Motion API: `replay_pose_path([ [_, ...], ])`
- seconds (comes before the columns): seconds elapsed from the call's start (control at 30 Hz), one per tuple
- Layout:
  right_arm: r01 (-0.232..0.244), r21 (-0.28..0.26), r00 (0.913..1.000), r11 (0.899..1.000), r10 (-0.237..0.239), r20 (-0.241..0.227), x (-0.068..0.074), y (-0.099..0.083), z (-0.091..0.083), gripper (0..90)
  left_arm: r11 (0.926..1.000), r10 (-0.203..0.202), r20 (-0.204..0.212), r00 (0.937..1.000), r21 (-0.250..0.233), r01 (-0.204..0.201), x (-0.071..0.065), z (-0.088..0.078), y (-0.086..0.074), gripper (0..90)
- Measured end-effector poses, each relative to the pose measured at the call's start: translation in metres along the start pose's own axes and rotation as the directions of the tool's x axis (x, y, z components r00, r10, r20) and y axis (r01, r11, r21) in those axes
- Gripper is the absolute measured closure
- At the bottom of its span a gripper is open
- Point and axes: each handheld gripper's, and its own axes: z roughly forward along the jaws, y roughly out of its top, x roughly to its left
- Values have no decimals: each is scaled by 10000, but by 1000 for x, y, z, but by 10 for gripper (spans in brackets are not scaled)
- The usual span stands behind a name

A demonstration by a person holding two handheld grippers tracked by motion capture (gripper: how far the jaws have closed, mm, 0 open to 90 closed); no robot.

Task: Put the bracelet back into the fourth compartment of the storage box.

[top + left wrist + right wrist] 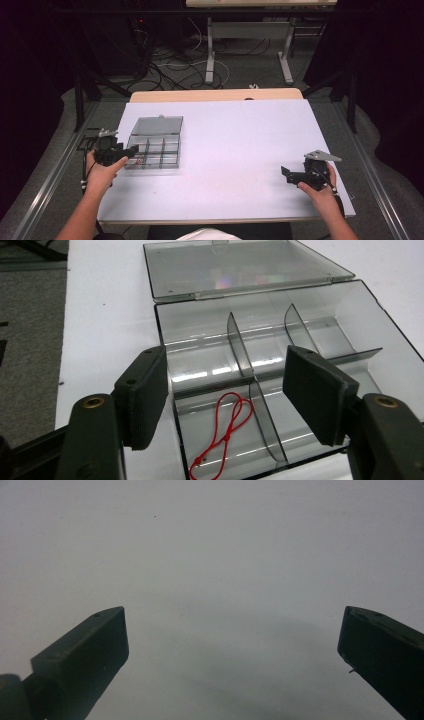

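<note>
One clear plastic organiser box (156, 150) lies on the left part of the white table (235, 150), its single lid (159, 125) swung fully open and lying flat on the far side. Dividers split the tray into compartments; from the high view they read as two rows of three, six in all, though the far row is hard to count surely. One red string (225, 432) lies looped in a near compartment on the box's left side, touching the floor of that cell and nothing else. The left gripper (131, 150) sits at the near left corner of the box; in the left gripper view (227, 390) its two jaws stand apart above that compartment, the string below and between them but not pinched. The right gripper (285, 173) rests well apart on the right side of the table, its two jaws (232, 645) spread wide over bare white surface, holding nothing.
</note>
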Motion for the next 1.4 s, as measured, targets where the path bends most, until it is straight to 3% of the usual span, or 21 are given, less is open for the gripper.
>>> replay_pose_path([
  [0.33,-45,-5,10000,10000,45,29,0,0,0,0,9989,-64,48,10000,-455,66,-2,-4,2,206],
  [0.6,-84,16,10000,10000,83,26,1,0,0,0,9968,-354,542,9979,-697,391,-7,-7,3,81],
  [0.73,-132,6,9999,9999,132,53,1,0,0,0,9969,-262,600,9979,-724,305,-11,-10,5,4],
  [0.9,-102,15,9999,9999,102,20,1,0,0,0,9957,-221,471,9986,-894,263,-17,-13,6,4],
  [1.4,-85,4,10000,10000,85,-15,1,0,-1,0,9946,118,746,9971,-1039,-40,-38,-25,5,4],
])
